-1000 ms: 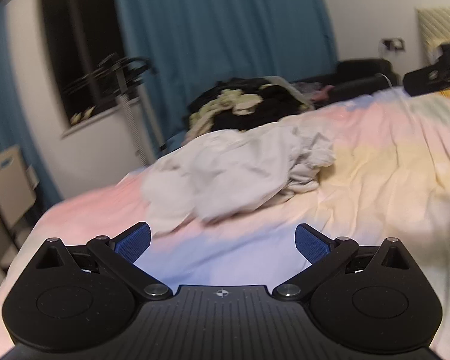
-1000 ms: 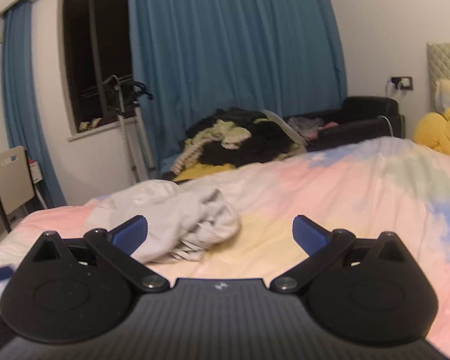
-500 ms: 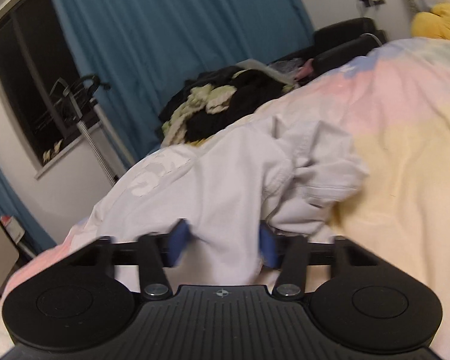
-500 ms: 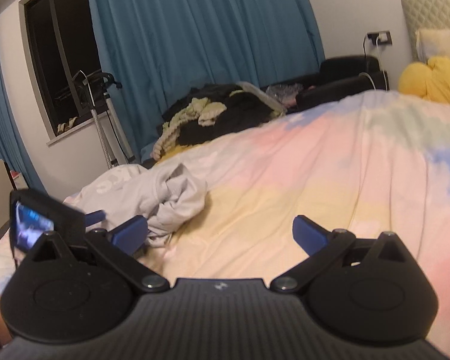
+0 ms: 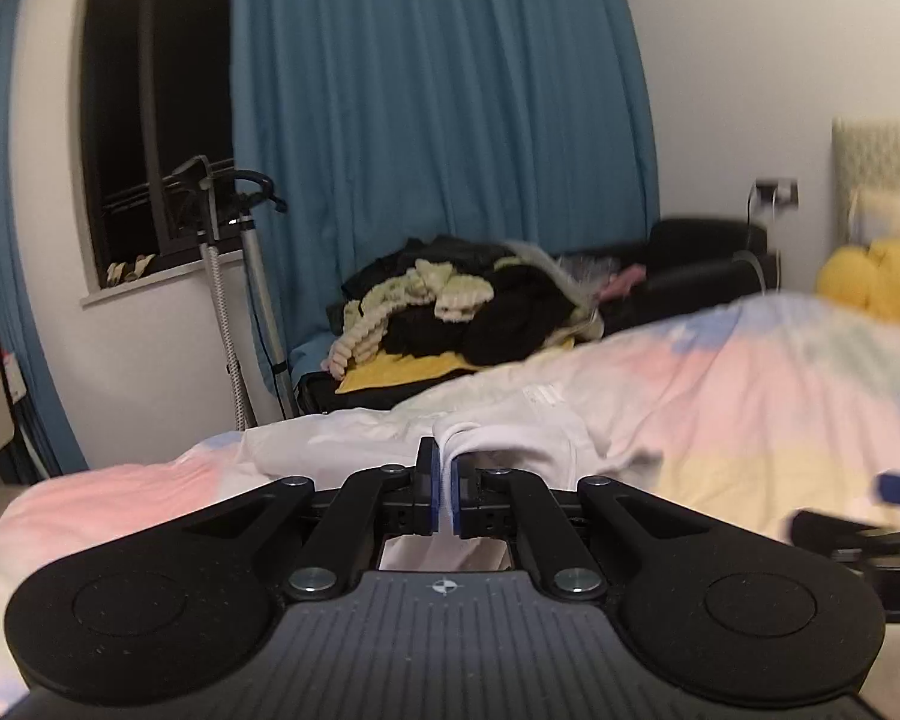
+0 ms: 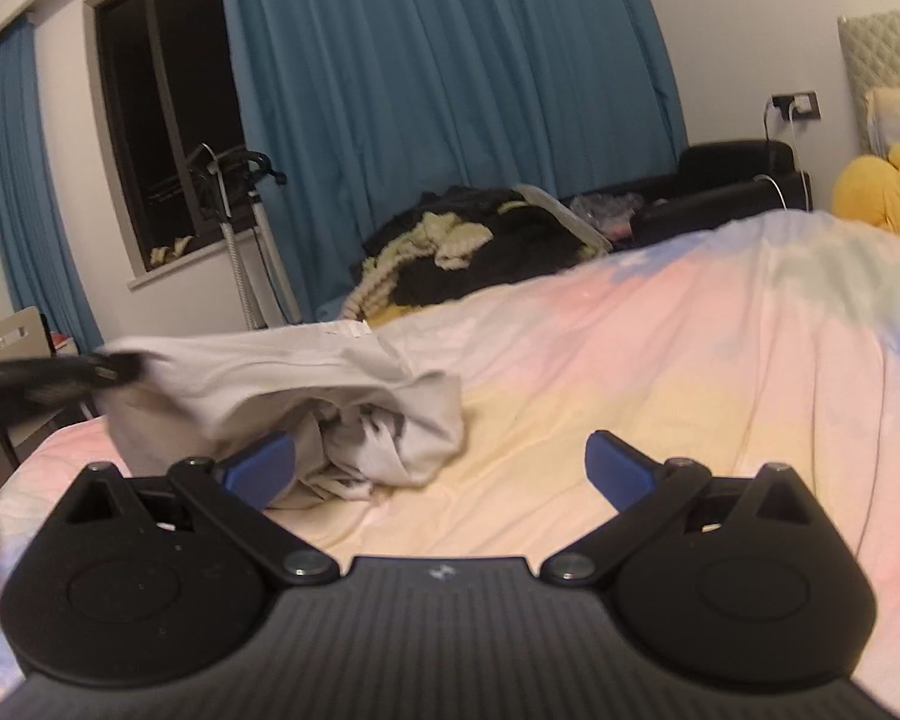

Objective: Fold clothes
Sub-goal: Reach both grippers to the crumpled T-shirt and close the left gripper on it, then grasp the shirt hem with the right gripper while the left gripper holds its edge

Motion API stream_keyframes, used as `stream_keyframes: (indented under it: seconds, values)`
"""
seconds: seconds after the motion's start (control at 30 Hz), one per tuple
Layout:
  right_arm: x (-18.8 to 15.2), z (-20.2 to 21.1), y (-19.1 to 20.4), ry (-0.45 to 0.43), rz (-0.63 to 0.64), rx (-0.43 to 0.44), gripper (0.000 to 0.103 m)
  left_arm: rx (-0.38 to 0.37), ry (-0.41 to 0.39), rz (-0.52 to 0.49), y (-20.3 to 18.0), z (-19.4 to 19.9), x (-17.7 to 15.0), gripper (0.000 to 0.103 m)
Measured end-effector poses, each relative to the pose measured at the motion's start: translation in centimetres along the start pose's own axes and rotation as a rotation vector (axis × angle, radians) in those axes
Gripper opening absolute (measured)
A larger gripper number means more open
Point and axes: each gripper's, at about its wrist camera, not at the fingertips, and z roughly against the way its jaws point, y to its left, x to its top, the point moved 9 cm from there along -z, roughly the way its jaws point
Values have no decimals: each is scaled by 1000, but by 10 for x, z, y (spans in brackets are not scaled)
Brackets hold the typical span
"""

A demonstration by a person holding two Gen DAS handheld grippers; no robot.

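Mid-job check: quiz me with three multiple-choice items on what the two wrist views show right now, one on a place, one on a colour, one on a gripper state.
1. Where does the white garment lie?
A. on the pastel bedspread
B. on the windowsill
C. on the floor

2. What colour are the curtains?
A. yellow
B. blue
C. white

3. How do the grippers stand?
A. both open
B. both shut on cloth
C. left gripper shut on the garment, right gripper open

Answers:
1 A, its bulk rests on the bedspread.
2 B, blue folds hang beside the window.
3 C, white cloth is pinched between the left pads, which have just been closing; the right pads stand wide apart.
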Motion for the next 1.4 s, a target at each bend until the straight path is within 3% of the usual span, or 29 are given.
stream_keyframes:
  seconds: [0.17,0.3,0.47,0.6,0.63,0.73,0.77,0.8,0.9,1.07,1.17,1.23,1.4]
  values:
    - [5,17,13,-11,24,57,103,18,-23,116,31,81,2,5]
    - [-1,32,27,18,66,118,103,68,0,192,62,123,-23,5]
    - [-19,38,51,93,132,176,103,143,167,251,93,108,-82,6]
    - [-37,39,66,158,148,229,103,150,307,275,106,89,-118,7]
    - [-42,39,71,176,169,241,103,152,326,269,107,89,-121,9]
    - [-58,37,87,224,264,266,103,142,351,257,107,96,-126,46]
    - [-63,36,92,229,314,257,103,133,340,248,107,101,-125,60]
    - [-67,34,98,229,365,253,103,134,319,229,105,107,-125,62]
    - [-77,28,111,227,455,277,102,146,242,148,95,128,-117,62]
    - [-90,1,114,267,509,273,100,69,138,-2,56,148,-100,62]
    - [-101,-16,112,309,519,262,87,15,153,-116,28,140,-109,62]
    - [-109,-28,107,321,535,243,70,2,181,-186,15,127,-121,62]
    - [-111,-50,97,305,490,182,49,72,249,-264,10,84,-148,62]
